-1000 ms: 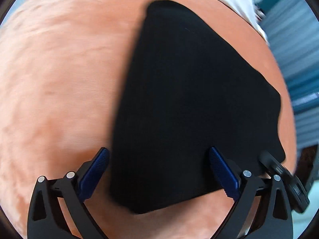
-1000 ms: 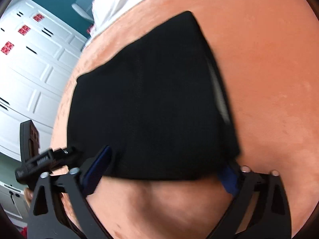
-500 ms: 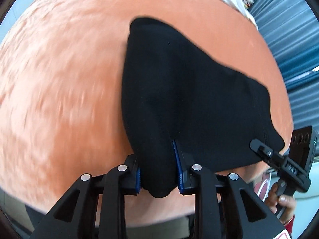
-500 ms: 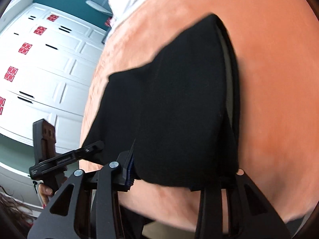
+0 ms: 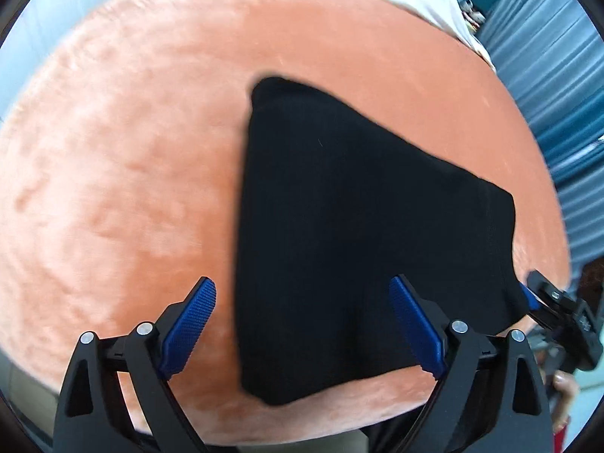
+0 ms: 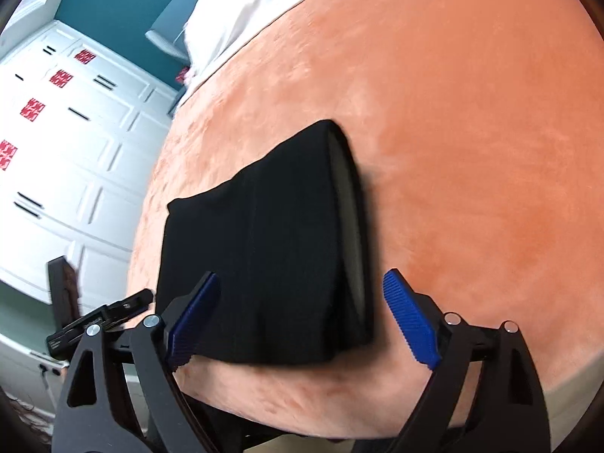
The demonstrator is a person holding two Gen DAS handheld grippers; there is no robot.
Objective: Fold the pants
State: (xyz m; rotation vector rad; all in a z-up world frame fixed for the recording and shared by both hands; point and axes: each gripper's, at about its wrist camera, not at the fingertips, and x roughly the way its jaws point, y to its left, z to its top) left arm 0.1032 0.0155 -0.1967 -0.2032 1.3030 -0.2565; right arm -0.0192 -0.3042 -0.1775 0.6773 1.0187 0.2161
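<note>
The black pants (image 5: 362, 234) lie folded into a compact stack on the orange plush bed cover (image 5: 132, 170), near its front edge, with layered edges showing along one side in the right wrist view. They look soft, light and limp, likely to sag and slide apart if lifted by one corner, so I'd take hold at the near corners, pinching through all the layers at once. The left gripper (image 5: 304, 326) has its jaws opening, blue pads either side of the near edge but not pressing it; the right gripper (image 6: 302, 319) is opening too, clear of the cloth. No label or brand shows; red squares on the white cupboard doors (image 6: 75, 143) are unreadable
</note>
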